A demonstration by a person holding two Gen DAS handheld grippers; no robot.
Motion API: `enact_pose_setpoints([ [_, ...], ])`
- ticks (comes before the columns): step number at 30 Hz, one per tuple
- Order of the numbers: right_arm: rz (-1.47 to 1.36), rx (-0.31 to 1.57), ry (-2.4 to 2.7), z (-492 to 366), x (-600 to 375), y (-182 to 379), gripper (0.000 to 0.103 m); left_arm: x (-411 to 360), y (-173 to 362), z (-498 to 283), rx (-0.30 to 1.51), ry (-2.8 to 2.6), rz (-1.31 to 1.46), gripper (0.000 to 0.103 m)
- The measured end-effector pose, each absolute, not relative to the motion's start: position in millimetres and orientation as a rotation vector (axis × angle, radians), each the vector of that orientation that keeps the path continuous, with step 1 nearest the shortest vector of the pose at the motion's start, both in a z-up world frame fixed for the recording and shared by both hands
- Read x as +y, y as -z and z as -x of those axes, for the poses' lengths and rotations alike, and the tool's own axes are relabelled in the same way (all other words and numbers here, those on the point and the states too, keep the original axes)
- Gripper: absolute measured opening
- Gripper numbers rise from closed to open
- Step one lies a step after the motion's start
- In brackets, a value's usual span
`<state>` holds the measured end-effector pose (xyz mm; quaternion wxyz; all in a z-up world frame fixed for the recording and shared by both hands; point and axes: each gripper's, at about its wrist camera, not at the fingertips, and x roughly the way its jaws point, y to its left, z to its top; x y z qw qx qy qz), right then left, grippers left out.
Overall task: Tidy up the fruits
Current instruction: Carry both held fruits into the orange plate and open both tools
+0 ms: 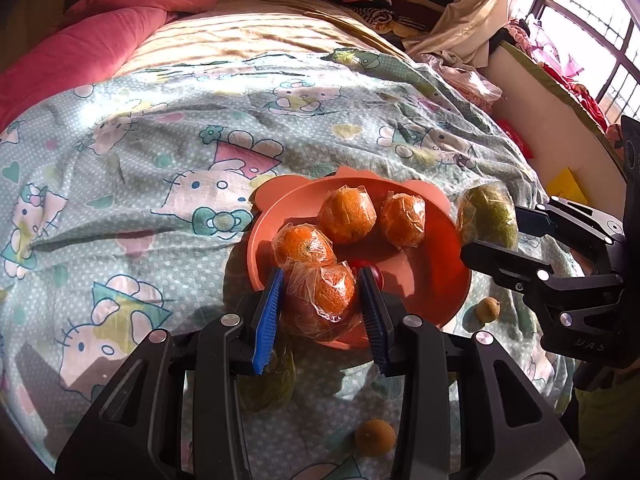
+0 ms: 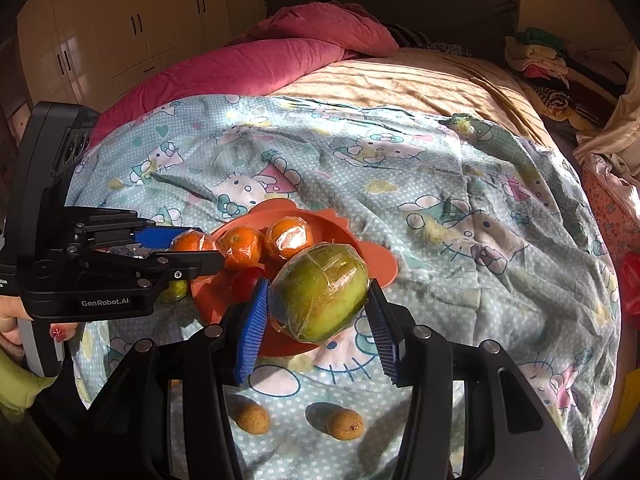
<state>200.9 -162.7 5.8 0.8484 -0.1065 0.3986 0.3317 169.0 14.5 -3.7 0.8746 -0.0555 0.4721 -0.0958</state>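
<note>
Two grippers each carry one wrapped fruit above the orange plate (image 1: 424,280) on the cartoon-print sheet (image 1: 160,152). The left gripper (image 1: 324,300) has its blue pads narrowed onto a plastic-wrapped orange (image 1: 324,292), which sits between the fingertips over the plate's near rim. Just beyond those fingertips, three more wrapped oranges lie in the plate: one (image 1: 304,244) close ahead to the left, one (image 1: 347,216) further ahead, one (image 1: 402,220) ahead to the right. A small red fruit (image 1: 372,272) peeks out beside the right pad.

The right gripper (image 2: 318,304) is clamped at a moderate width on a wrapped green fruit (image 2: 320,296), held over the plate's near edge, with the plate's oranges ahead and to its left.

Beneath the left gripper, on the sheet, lies another wrapped green fruit (image 1: 268,384), partly hidden by the fingers. Two small brown round fruits (image 2: 253,418) (image 2: 345,423) rest on the sheet below the right gripper's fingers, near the camera.
</note>
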Motion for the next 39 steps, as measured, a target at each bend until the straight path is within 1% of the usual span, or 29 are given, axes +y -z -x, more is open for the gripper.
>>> enact_pose_setpoints([
  [8, 0.276, 0.854, -0.702, -201, -154, 7, 0.047, 11, 8, -171, 0.984, 0.198, 0.107, 0.030],
  [39, 0.314, 0.878, -0.725, -207, -143, 18, 0.048, 20, 19, -184, 0.991, 0.182, 0.152, 0.030],
])
